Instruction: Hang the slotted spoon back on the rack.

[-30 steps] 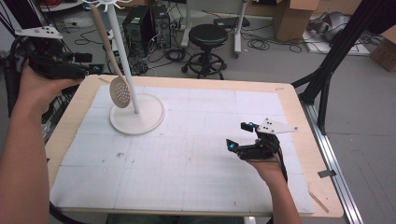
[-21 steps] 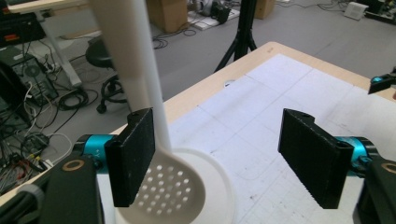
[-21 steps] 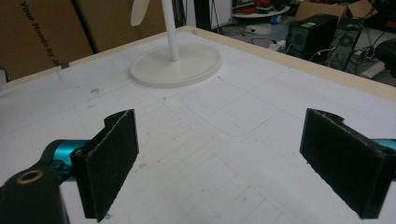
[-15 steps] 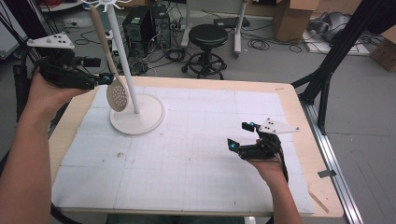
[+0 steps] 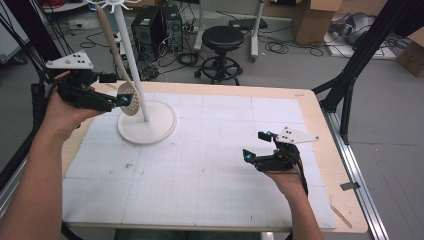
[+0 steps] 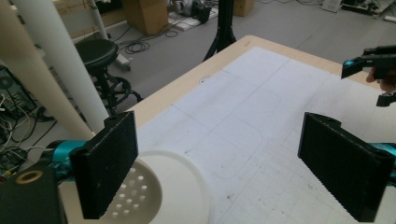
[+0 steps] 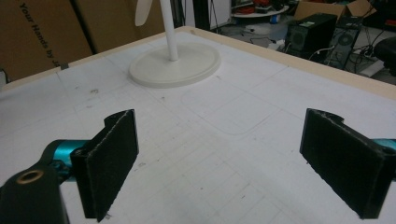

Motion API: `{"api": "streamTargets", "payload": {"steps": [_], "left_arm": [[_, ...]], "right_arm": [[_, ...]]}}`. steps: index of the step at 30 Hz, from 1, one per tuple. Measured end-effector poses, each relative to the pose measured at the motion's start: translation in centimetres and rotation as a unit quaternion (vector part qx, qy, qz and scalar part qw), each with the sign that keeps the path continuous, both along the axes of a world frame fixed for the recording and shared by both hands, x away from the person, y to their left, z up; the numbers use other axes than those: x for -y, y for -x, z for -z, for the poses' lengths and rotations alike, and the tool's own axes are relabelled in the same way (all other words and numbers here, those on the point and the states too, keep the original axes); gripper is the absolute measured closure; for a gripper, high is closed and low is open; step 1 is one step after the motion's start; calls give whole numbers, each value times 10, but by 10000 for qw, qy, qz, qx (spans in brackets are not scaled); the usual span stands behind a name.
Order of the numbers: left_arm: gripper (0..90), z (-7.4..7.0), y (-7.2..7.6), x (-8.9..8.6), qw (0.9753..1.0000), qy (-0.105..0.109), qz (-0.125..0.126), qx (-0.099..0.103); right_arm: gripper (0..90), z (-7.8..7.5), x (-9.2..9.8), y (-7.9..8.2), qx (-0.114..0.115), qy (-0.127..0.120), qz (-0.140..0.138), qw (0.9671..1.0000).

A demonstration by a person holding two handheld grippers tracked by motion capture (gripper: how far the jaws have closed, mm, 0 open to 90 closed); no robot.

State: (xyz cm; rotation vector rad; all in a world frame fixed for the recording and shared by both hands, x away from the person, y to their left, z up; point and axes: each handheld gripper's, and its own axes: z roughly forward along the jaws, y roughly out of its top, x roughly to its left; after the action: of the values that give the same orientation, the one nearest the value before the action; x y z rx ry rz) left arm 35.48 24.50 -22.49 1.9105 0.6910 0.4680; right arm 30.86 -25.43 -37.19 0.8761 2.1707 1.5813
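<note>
A white stand rises from a round base (image 5: 150, 125) at the table's back left, its pole (image 5: 131, 55) going up past the frame's top. A beige slotted spoon (image 5: 129, 97) hangs beside the pole, head down. My left gripper (image 5: 116, 91) is open in the air, fingertips level with the spoon head. In the left gripper view (image 6: 222, 135) the perforated head (image 6: 137, 196) sits just behind the left jaw, not clamped. My right gripper (image 5: 257, 146) hovers open and empty low over the mat at the right, facing the base (image 7: 175, 65).
A white gridded mat (image 5: 200, 170) covers the wooden table (image 5: 320, 125). Behind the table stand a black stool (image 5: 223, 37), computer towers (image 5: 150, 25), cardboard boxes (image 5: 312, 12) and floor cables. A black frame leg (image 5: 350, 80) runs down at the right.
My left gripper has moved right and forward from the table's left edge until its tips reach the hanging spoon head. The right gripper has stayed put.
</note>
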Motion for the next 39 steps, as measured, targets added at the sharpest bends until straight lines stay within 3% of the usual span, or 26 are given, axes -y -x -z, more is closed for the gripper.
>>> {"api": "streamTargets", "payload": {"steps": [11,20,29,32,37,39], "left_arm": [[68,33,12,6,9995,45,310,24],[29,70,21,6,9982,389,455,-91],[17,96,31,14,9973,354,644,-59],[17,108,35,16,9971,393,652,-31],[17,125,39,17,9955,638,695,-63],[17,127,39,18,9967,535,616,-57]], "right_arm": [[106,2,1,0,-14,-6,20,10000],[106,4,0,-1,-72,40,40,10000],[106,6,-1,-3,-91,113,41,9999],[106,7,-1,-2,-85,128,18,9999],[106,8,0,-2,-95,130,12,9999],[106,9,0,-2,-115,113,21,9999]]}}
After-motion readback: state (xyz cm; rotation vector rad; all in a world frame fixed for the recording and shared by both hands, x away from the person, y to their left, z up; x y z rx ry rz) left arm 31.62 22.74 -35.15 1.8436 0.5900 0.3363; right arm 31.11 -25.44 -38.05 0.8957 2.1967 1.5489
